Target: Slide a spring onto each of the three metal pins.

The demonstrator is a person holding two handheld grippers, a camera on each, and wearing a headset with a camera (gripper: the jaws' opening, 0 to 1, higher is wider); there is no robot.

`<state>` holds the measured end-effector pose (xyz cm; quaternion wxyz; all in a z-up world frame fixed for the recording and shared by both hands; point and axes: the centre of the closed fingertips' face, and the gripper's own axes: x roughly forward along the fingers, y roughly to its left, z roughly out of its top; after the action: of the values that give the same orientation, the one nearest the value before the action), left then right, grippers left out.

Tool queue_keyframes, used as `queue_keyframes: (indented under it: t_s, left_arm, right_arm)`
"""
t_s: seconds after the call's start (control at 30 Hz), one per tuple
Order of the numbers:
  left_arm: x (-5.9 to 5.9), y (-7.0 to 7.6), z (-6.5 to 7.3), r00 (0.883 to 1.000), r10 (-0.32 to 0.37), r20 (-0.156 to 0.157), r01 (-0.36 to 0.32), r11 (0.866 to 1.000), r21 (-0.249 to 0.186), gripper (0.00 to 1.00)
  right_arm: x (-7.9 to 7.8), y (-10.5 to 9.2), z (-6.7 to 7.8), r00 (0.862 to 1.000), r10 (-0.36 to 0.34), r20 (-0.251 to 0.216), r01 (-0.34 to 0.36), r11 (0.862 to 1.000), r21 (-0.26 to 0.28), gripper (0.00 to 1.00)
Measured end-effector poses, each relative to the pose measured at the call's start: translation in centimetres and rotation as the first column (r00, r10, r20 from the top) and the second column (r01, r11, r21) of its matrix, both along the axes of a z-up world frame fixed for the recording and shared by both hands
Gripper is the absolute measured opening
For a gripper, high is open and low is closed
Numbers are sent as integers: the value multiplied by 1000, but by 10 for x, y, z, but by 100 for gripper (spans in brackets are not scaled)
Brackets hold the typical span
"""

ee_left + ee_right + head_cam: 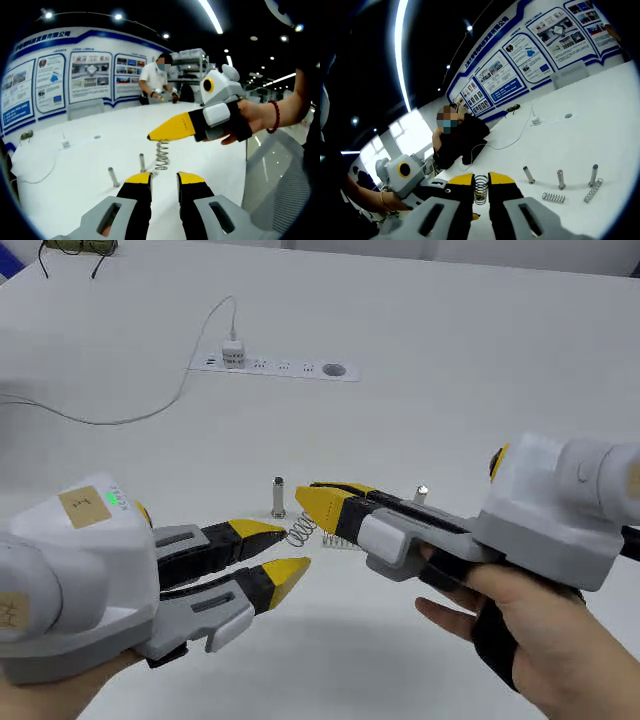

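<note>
A wide white bench [480,340] carrying a power strip [275,367] stands before blue-trimmed poster panels [75,75] under bright ceiling strip lights [210,15].

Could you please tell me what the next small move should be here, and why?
Probably move the right gripper slightly over to the nearest pin and line the spring up above its top, ready to lower. The right jaws are shut on the spring, which hangs just beside that pin. The pin is bare. The left gripper is open close by.
</note>
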<state>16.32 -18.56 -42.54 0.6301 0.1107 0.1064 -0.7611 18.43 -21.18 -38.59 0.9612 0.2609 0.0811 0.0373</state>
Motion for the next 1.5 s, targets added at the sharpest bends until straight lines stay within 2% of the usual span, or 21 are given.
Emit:
queue_keyframes:
  t_s: [0.07, 0.23, 0.37, 0.47, 0.57, 0.63, 0.77, 0.93, 1.03, 1.1, 1.27, 1.5]
  left_arm:
    - [-1, 2, -3, 1000, 0, 10, 0, 1000, 6, 23]
    - [-2, 4, -10, 999, 0, 43, -2, 1000, 29, 35]
    - [0, 6, -14, 998, 12, 56, -15, 999, 40, 39]
    - [2, 6, -18, 999, 22, 40, -24, 999, 47, 43]
    - [4, 7, -19, 999, 30, 39, -32, 998, 49, 47]
    - [5, 7, -20, 998, 35, 43, -37, 998, 52, 50]
    - [7, 8, -22, 998, 54, 26, -55, 997, 52, 56]
    - [9, 8, -26, 997, 63, 35, -65, 996, 61, 62]
    - [9, 8, -28, 997, 72, 26, -74, 995, 62, 65]
    - [10, 8, -30, 997, 76, 33, -79, 994, 70, 67]
    - [12, 6, -32, 996, 92, 18, -93, 993, 72, 71]
    - [14, 5, -34, 994, 105, 11, -106, 992, 75, 79]
  right_arm:
    - [2, -1, -1, 1000, 7, -11, -8, 999, -47, 11]
    - [7, -6, -3, 999, 20, -28, -23, 992, -127, 11]
    - [13, -11, -2, 999, 26, -33, -31, 985, -169, 11]
    - [18, -16, -2, 999, 27, -38, -35, 976, -215, 11]
    - [24, -22, -3, 999, 22, -41, -31, 969, -244, 11]
    - [29, -27, -2, 999, 16, -36, -25, 967, -254, 11]
    - [39, -35, -3, 999, 1, -33, -10, 963, -270, 12]
    - [50, -43, -5, 999, -4, -33, -5, 959, -285, 12]
    - [57, -46, -9, 999, -4, -39, -7, 957, -291, 12]
    - [61, -48, -12, 999, -6, -46, -8, 955, -297, 12]
    - [71, -51, -24, 998, -5, -68, -16, 954, -301, 12]
    - [85, -55, -36, 996, -8, -84, -20, 944, -328, 12]
